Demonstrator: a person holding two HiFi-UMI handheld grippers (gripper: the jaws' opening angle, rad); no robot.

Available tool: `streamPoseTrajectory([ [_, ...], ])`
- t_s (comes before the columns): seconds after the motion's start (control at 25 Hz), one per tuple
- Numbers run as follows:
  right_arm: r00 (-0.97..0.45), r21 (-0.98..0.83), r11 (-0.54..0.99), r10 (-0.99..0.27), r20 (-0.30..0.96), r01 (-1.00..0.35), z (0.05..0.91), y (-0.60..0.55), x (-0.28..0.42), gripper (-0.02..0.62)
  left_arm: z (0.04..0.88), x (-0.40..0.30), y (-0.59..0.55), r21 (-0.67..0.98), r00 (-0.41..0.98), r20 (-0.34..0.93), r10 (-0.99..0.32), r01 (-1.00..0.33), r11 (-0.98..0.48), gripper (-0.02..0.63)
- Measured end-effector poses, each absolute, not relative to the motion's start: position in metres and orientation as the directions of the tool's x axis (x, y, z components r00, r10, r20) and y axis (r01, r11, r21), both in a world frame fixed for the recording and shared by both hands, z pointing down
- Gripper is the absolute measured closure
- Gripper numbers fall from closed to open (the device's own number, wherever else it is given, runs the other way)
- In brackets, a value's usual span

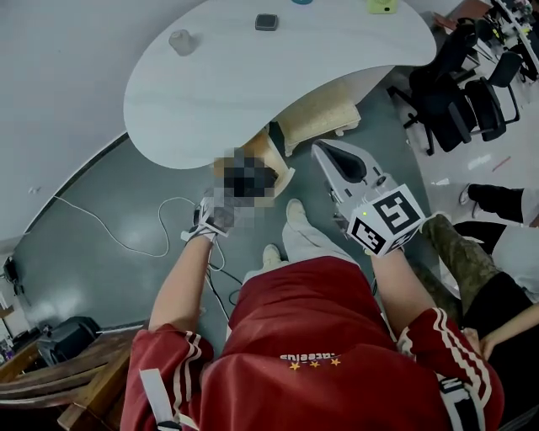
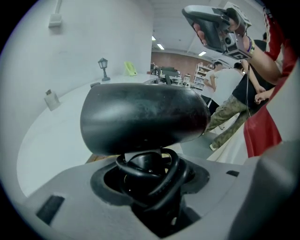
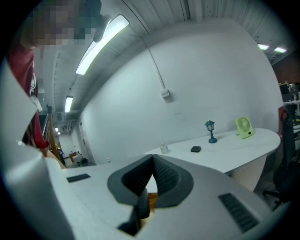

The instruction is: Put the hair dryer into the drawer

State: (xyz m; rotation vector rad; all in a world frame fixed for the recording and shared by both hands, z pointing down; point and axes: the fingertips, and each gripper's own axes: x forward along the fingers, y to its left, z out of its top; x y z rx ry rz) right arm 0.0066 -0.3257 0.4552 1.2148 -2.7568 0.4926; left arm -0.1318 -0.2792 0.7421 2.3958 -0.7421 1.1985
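The black hair dryer [image 2: 140,117] fills the left gripper view, its barrel lying crosswise above the jaws. Its handle, wrapped in coiled black cord [image 2: 157,180], sits between the jaws of my left gripper [image 2: 150,176], which is shut on it. In the head view that gripper and the dryer are under a mosaic patch at the end of my left arm [image 1: 189,282]. Just beyond it, a light wooden drawer [image 1: 285,175] juts from the cabinet [image 1: 320,114] under the white table. My right gripper [image 1: 324,151] hovers to the right of the drawer, jaws together and holding nothing.
The curved white table [image 1: 253,84] carries a clear cup [image 1: 182,41], a small dark box [image 1: 266,22] and a green fan [image 1: 381,6]. Black office chairs [image 1: 455,84] stand at the right. A white cable [image 1: 126,240] trails over the grey floor. Another person's legs [image 1: 472,261] are close on my right.
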Motion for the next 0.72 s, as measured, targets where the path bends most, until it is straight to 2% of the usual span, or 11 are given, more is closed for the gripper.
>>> streamPoseTrajectory([
  [0.44, -0.693, -0.264, 0.641, -0.678, 0.244, -0.721, 0.476, -0.332, 0.003, 0.589, 0.795, -0.131, -0.278, 0.137, 0.447, 0.884, -0.134, -0.523, -0.841, 0.351],
  [0.72, -0.694, -0.267, 0.64, -0.675, 0.252, -0.72, 0.48, -0.338, 0.008, 0.589, 0.819, -0.133, -0.278, 0.199, 0.357, 0.934, -0.01, -0.544, -0.815, 0.351],
])
